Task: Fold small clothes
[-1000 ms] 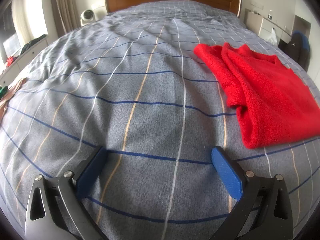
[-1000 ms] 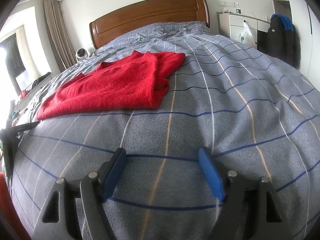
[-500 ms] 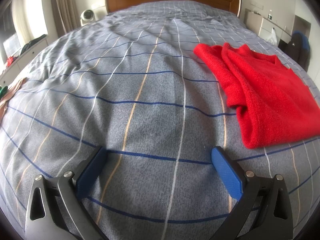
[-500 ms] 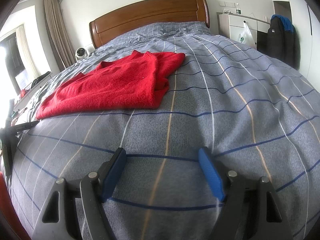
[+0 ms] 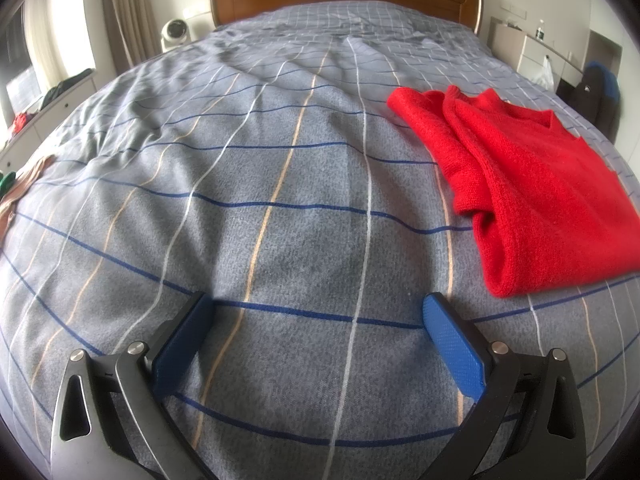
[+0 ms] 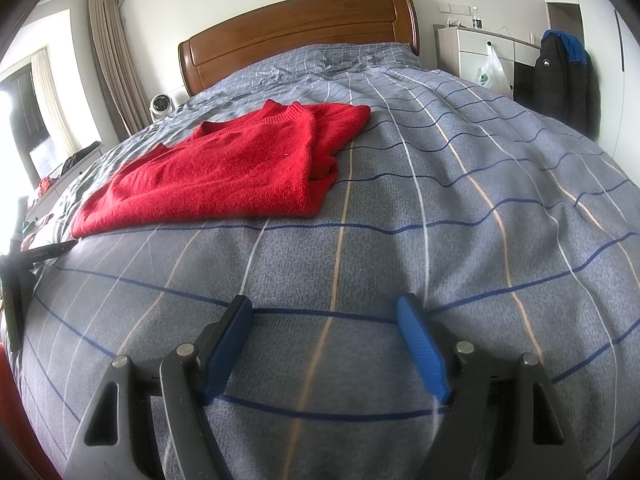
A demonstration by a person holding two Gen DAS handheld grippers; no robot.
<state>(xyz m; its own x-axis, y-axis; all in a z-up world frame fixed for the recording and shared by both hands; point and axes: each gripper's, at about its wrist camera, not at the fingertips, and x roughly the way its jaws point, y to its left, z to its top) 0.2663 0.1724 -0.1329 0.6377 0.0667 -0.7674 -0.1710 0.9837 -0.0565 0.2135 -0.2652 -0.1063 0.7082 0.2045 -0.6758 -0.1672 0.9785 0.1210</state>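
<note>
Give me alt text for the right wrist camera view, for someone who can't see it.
A folded red sweater lies on a grey checked bedspread, ahead and left of the open, empty right tool. A wooden headboard stands behind.

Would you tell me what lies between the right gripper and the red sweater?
Only bare checked bedspread separates the right gripper from the sweater, shown in the right wrist view.

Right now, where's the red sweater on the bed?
The red sweater lies folded on the grey checked bedcover, right of the left tool and ahead-left of the right tool, touching neither.
</note>
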